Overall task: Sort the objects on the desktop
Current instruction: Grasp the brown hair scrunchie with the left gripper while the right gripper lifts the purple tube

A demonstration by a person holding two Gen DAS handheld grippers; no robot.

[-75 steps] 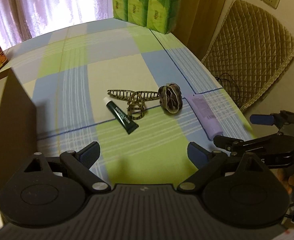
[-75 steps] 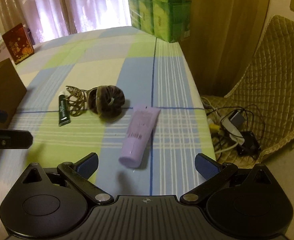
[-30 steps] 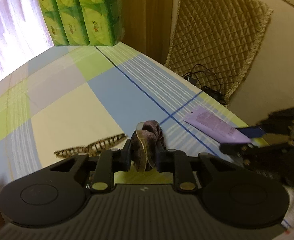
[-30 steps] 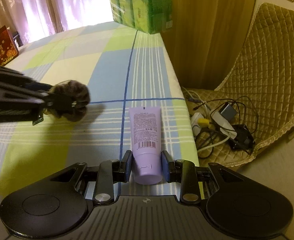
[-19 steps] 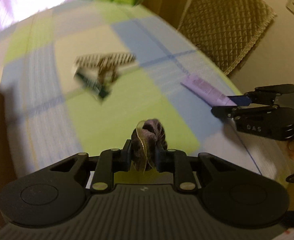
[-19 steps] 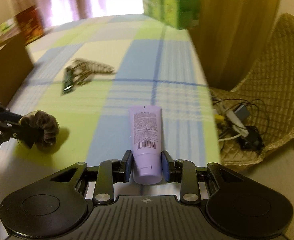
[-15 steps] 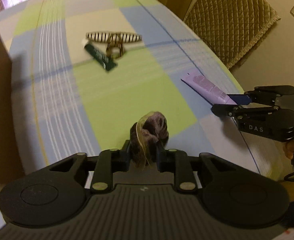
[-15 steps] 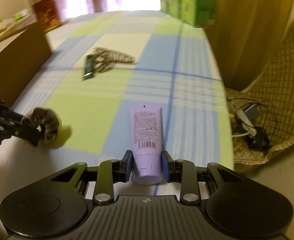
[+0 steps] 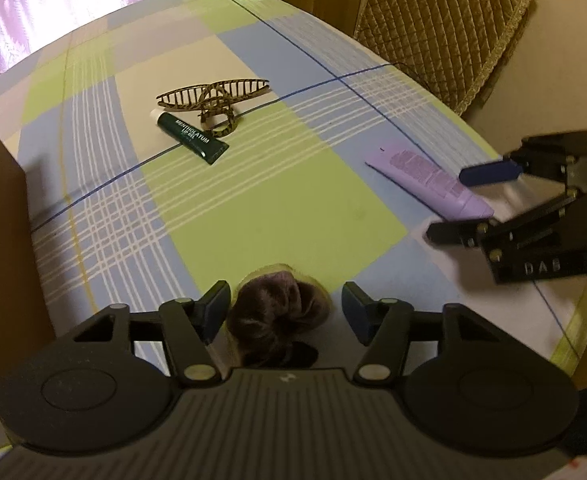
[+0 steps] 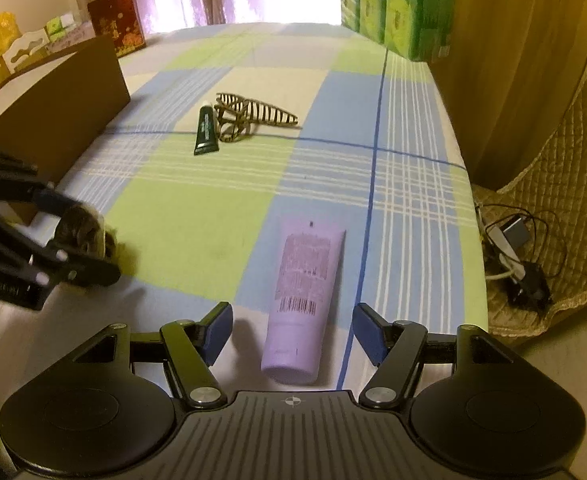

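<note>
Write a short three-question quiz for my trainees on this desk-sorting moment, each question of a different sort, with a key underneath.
1. True or false: the left gripper is clamped shut on the hair scrunchie.
2. Multiple choice: what lies between the open fingers of the right gripper? A) the green tube B) the purple tube C) the hair claw clip
3. Fill in: the striped hair claw clip lies right next to the dark ______ tube.

Key
1. False: its fingers stand open, with the scrunchie resting on the tablecloth between them.
2. B: the purple tube, cap end nearest the camera.
3. Green.
</note>
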